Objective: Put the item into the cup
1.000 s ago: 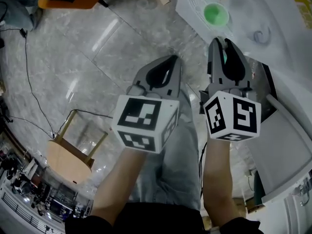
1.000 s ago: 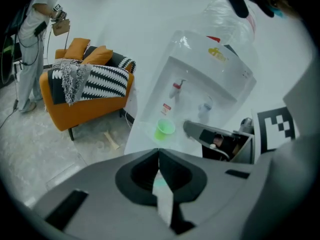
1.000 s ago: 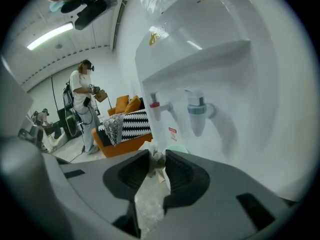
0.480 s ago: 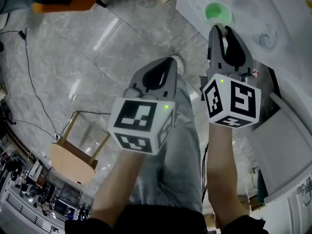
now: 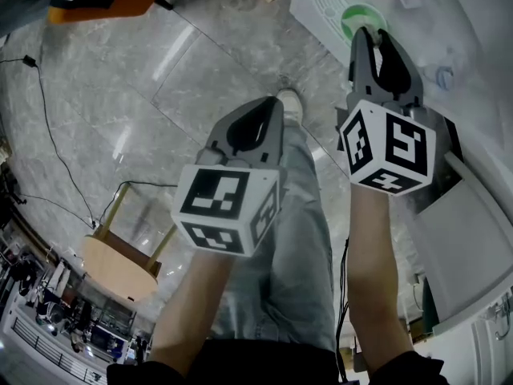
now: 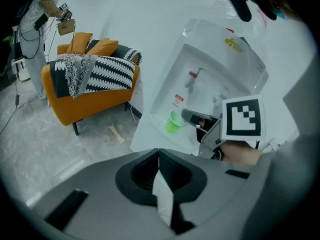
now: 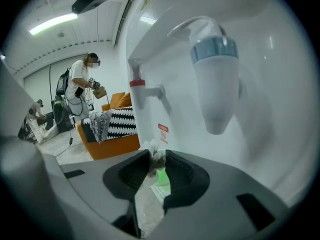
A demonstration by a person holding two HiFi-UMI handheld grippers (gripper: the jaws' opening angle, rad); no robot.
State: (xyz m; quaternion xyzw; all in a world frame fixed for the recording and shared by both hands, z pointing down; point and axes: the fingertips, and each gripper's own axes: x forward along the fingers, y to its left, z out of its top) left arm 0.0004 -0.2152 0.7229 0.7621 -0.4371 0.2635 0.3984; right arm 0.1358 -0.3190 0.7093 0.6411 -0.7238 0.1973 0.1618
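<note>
Green plastic marks the cup, which stands on the white drip tray in the recess of a water dispenser. The right tool reaches into that recess, and in the head view its tips overlap the cup's near rim. The item, a small pale crumpled piece, is pinched between the right tool's jaws; it is apart from the cup, with the cup visible just behind and below it. The red tap and the blue tap hang above the tray, the blue one close to the right tool's camera. The left tool is held lower, over the person's trouser leg and near a shoe, well apart from the dispenser. Its jaws are pressed together at the tips; a pale strip shows in the slot behind them and cannot be identified. A wooden stool and a loose cable occupy the marble floor on the left. In the head view the item is hidden by the right tool's fingers, and the dispenser is cut off at the frame edge. Only the left gripper view shows the right tool from the side next to the cup, together with an orange sofa carrying a striped throw and a wood strip on the floor. Only the right gripper view shows the grip on the item.
</note>
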